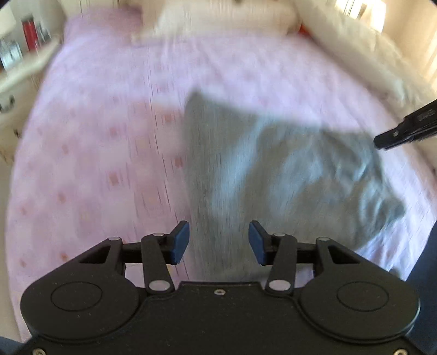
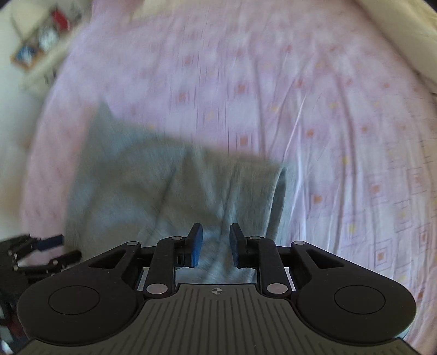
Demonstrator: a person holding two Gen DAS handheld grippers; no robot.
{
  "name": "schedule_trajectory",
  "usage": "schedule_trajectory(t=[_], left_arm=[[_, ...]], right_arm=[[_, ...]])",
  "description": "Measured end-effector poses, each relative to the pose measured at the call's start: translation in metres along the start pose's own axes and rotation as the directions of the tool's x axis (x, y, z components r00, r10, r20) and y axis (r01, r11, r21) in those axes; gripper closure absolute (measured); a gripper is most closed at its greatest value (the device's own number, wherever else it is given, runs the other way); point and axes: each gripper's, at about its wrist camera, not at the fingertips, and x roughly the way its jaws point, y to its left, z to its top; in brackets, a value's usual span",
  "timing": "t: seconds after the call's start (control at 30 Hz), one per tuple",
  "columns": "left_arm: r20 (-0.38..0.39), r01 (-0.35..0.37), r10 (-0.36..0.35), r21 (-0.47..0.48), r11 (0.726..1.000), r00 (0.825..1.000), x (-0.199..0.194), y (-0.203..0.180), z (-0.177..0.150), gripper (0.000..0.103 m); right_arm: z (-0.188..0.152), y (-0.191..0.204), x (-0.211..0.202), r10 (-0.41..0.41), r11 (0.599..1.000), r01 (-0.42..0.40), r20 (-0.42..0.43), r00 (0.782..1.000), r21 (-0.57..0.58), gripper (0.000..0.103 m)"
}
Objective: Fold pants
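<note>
Grey pants (image 1: 273, 169) lie bunched on a pink patterned bedspread (image 1: 95, 153); both views are blurred by motion. My left gripper (image 1: 218, 243) is open, its blue pads (image 1: 180, 241) apart above the near edge of the pants, holding nothing. The right gripper's black body (image 1: 401, 131) enters the left wrist view at the right edge. In the right wrist view the pants (image 2: 169, 188) fill the lower middle. My right gripper (image 2: 215, 244) hovers over them with a narrow gap between its pads (image 2: 196, 244); nothing is clamped. The left gripper (image 2: 41, 251) shows at the lower left.
White pillows (image 1: 226, 19) and a long white bolster (image 1: 363, 49) lie at the head and right side of the bed. A shelf with books (image 1: 24, 41) stands at the left. The bedspread (image 2: 300, 95) stretches beyond the pants.
</note>
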Motion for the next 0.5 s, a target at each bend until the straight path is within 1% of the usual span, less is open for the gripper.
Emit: schedule_trajectory(t=[0.03,0.07,0.1,0.17,0.23,0.3,0.37,0.4,0.47,0.5], left_arm=[[-0.058,-0.001,0.000,-0.002,1.000,0.998,0.013,0.000,-0.005,0.049],[-0.112,0.002,-0.003,-0.008,1.000,0.994,0.027,0.001,-0.014,0.048],[-0.126,0.005,-0.008,-0.023,1.000,0.992,0.032,0.003,-0.021,0.046],[-0.117,0.025,-0.032,-0.063,0.998,0.993,0.027,0.011,-0.023,0.046],[-0.123,0.047,-0.057,-0.086,0.995,0.991,0.017,0.016,-0.017,0.048],[-0.064,0.042,-0.048,-0.082,0.996,0.997,-0.001,0.019,-0.008,0.049],[0.015,0.013,-0.013,-0.046,0.999,1.000,-0.015,0.014,0.006,0.049],[0.046,-0.003,0.004,-0.029,1.000,0.999,-0.016,0.012,0.014,0.049],[0.086,-0.038,0.039,-0.011,0.999,0.996,-0.013,0.006,0.032,0.048],[0.103,-0.044,0.046,-0.014,0.999,0.994,-0.007,0.002,0.044,0.048]], right_arm=[[-0.001,0.000,0.012,-0.016,1.000,0.015,-0.061,0.998,-0.008,0.081],[0.000,-0.002,0.018,-0.023,1.000,0.024,-0.105,0.994,0.007,0.081],[0.001,-0.004,0.018,-0.022,1.000,0.023,-0.109,0.994,0.009,0.081],[0.004,-0.006,0.008,0.004,1.000,-0.002,-0.066,0.998,0.020,0.081],[0.005,-0.011,-0.007,0.033,0.997,-0.034,0.017,0.999,0.068,0.081],[0.007,-0.017,-0.018,0.049,0.990,-0.065,0.123,0.991,0.129,0.081],[0.009,-0.020,-0.018,0.047,0.980,-0.081,0.184,0.982,0.182,0.081],[0.009,-0.022,-0.014,0.052,0.972,-0.096,0.203,0.978,0.214,0.081],[0.010,-0.026,-0.004,0.066,0.952,-0.126,0.214,0.975,0.279,0.081],[0.009,-0.026,0.003,0.058,0.947,-0.122,0.216,0.975,0.298,0.081]])
